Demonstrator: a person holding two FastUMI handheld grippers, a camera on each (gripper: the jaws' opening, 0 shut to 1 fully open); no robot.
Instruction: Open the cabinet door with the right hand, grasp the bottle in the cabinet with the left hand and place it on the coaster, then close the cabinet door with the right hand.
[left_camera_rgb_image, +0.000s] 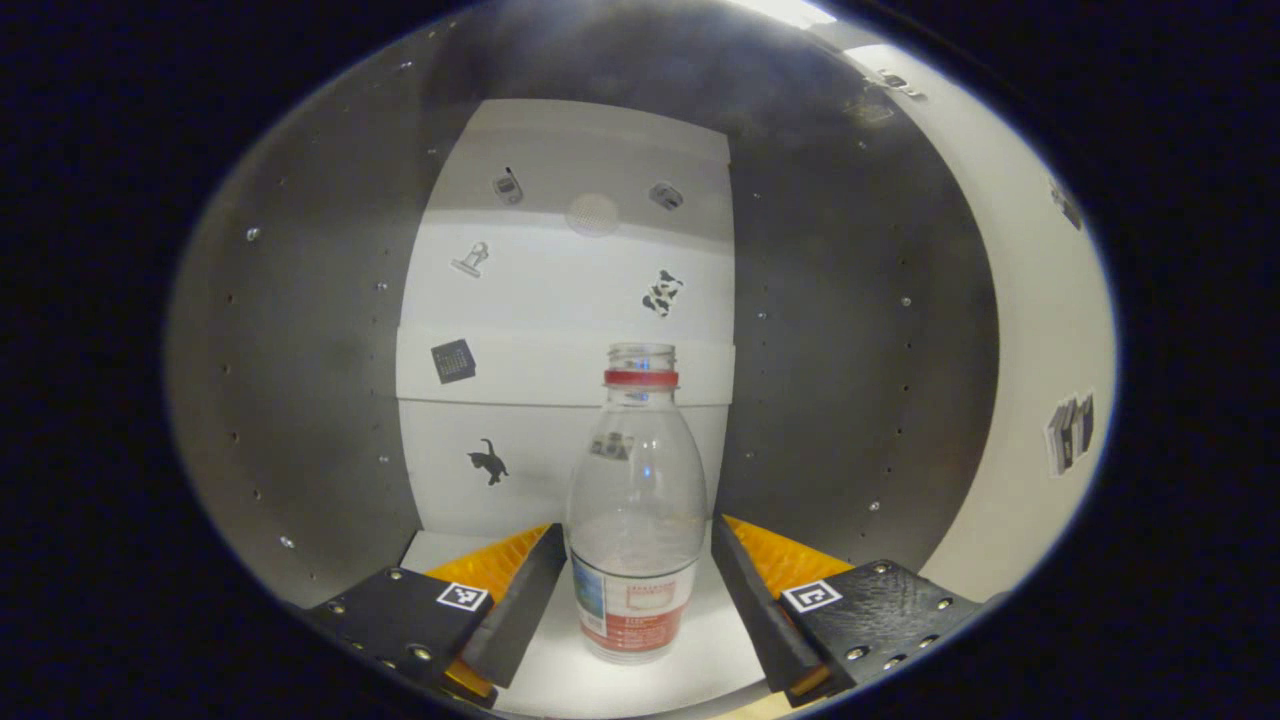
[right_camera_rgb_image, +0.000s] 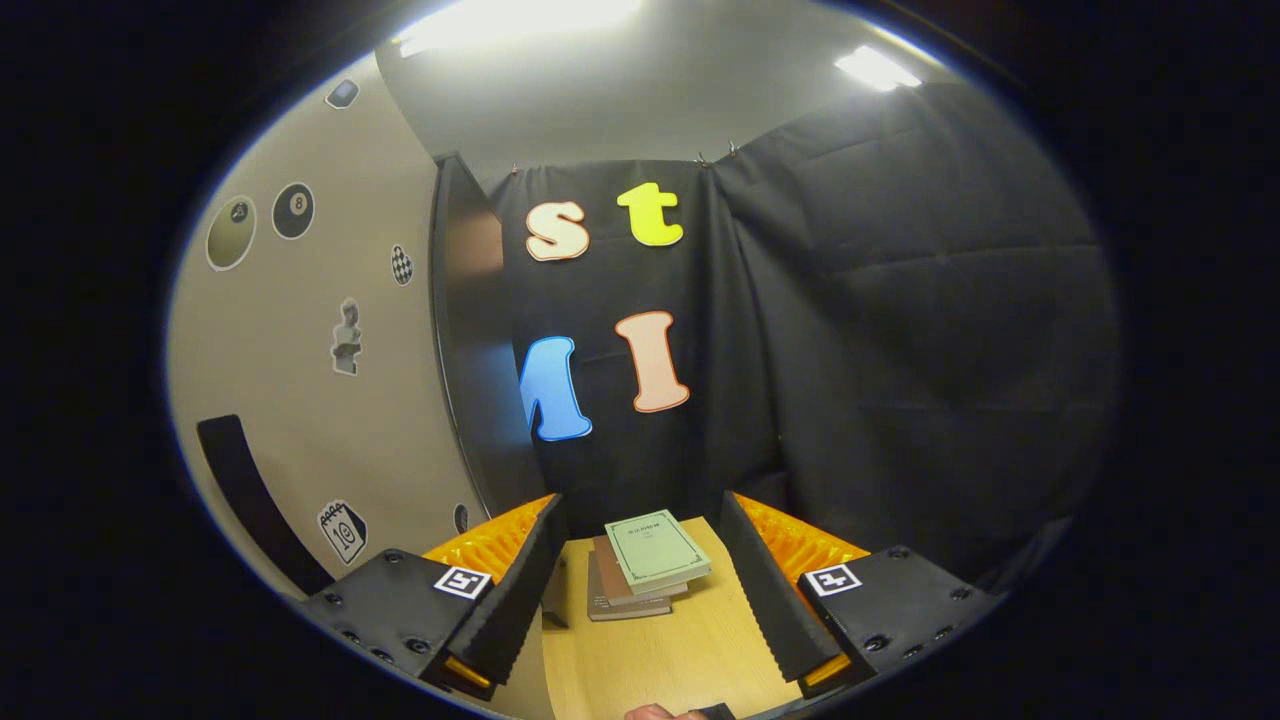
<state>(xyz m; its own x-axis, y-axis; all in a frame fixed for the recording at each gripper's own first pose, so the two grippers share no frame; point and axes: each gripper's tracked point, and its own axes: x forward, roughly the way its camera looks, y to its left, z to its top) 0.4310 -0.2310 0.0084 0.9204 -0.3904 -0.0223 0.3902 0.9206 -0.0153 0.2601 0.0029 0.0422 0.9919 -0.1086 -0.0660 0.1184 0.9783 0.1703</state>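
Observation:
A clear, uncapped plastic bottle (left_camera_rgb_image: 636, 520) with a red neck ring and a red and white label stands upright on the white cabinet floor (left_camera_rgb_image: 560, 665). My left gripper (left_camera_rgb_image: 637, 590) is inside the cabinet, open, with one finger on each side of the bottle's lower half and a small gap on both sides. In the right gripper view, my right gripper (right_camera_rgb_image: 640, 585) is open and holds nothing. The open cabinet door (right_camera_rgb_image: 300, 360), pale with stickers and a dark handle (right_camera_rgb_image: 250, 500), stands close on its left.
Grey cabinet side walls (left_camera_rgb_image: 300, 400) with small holes close in on both sides of the bottle, with a white sticker-covered back panel (left_camera_rgb_image: 570, 300) behind. A stack of books (right_camera_rgb_image: 645, 565) lies on the wooden table (right_camera_rgb_image: 680, 650) beyond the right gripper. Black cloth hangs behind.

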